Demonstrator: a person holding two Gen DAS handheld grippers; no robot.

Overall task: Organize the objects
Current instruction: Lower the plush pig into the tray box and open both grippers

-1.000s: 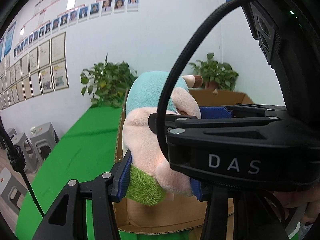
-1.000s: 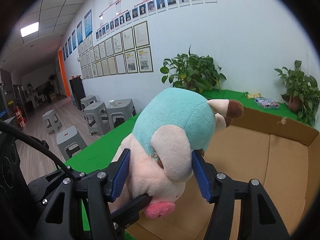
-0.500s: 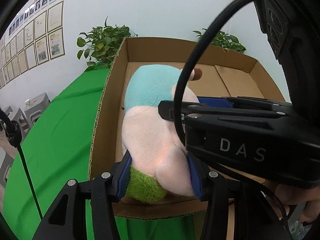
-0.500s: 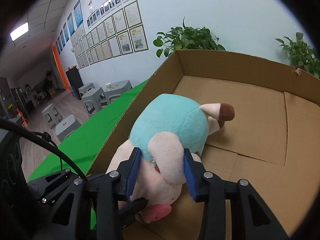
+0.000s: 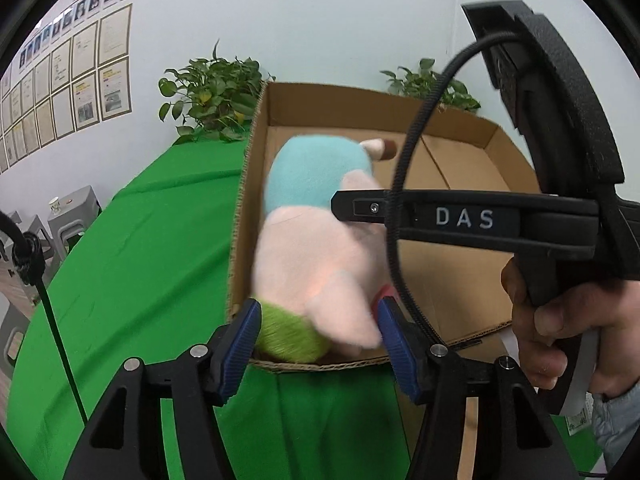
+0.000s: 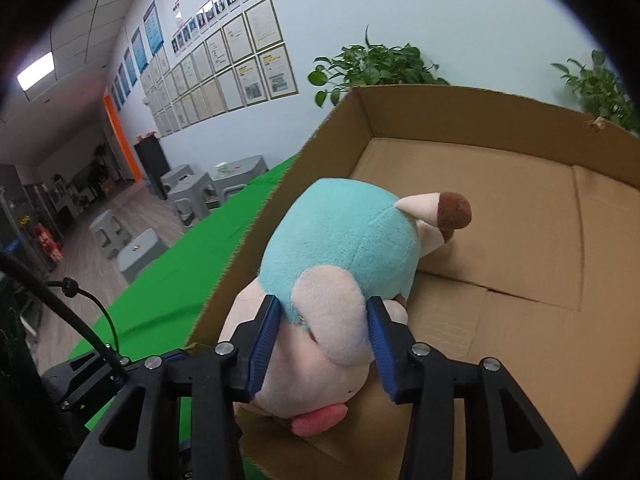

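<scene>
A pink plush toy (image 5: pixel 316 248) with a teal back and a green tuft lies inside an open cardboard box (image 5: pixel 472 264) along its left wall. My left gripper (image 5: pixel 318 340) is open, its blue pads just outside the toy's lower end at the box's near rim. My right gripper (image 6: pixel 322 340) still has its pads on both sides of the toy's (image 6: pixel 340 248) pink ear, with the toy resting on the floor of the box (image 6: pixel 520 240). The right gripper's body crosses the left wrist view.
The box sits on a green-covered table (image 5: pixel 120 264). Potted plants (image 5: pixel 212 92) stand behind it against a white wall with framed papers. Grey stools (image 6: pixel 188 196) stand on the floor to the left.
Both grippers lowered the toy from above the box onto its floor. The left gripper's jaws have since spread and pulled back towards the box's near rim.
</scene>
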